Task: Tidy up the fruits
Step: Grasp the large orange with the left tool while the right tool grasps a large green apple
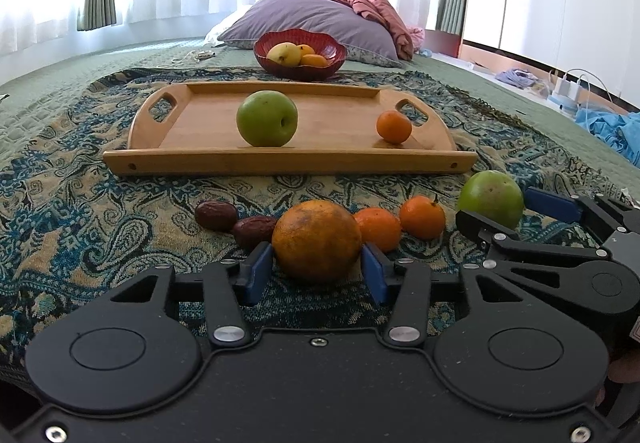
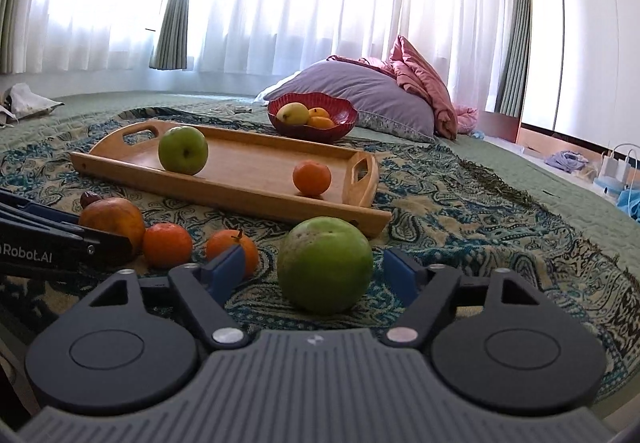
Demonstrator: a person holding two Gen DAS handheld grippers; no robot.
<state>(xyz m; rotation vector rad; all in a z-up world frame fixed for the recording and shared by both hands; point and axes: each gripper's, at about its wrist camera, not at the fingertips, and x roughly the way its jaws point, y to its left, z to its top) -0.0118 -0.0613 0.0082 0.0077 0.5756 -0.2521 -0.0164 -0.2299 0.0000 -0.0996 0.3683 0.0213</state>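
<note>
My left gripper (image 1: 316, 267) is open around a large orange (image 1: 316, 241) on the patterned cloth, its blue pads close to each side. My right gripper (image 2: 320, 271) is open around a green fruit (image 2: 325, 265), with gaps on both sides. Two small tangerines (image 1: 400, 225) lie between them, and two brown dates (image 1: 234, 221) lie left of the orange. A wooden tray (image 1: 280, 161) holds a green apple (image 1: 267, 118) and a tangerine (image 1: 394, 127). A red bowl (image 1: 300, 53) behind it holds a yellow fruit and small oranges.
All lies on a patterned cloth (image 1: 80, 211) over a green bedspread. A purple pillow (image 1: 312, 19) and pink bedding lie behind the bowl. Chargers and blue cloth (image 1: 600, 119) sit at the right edge. Curtains hang at the back.
</note>
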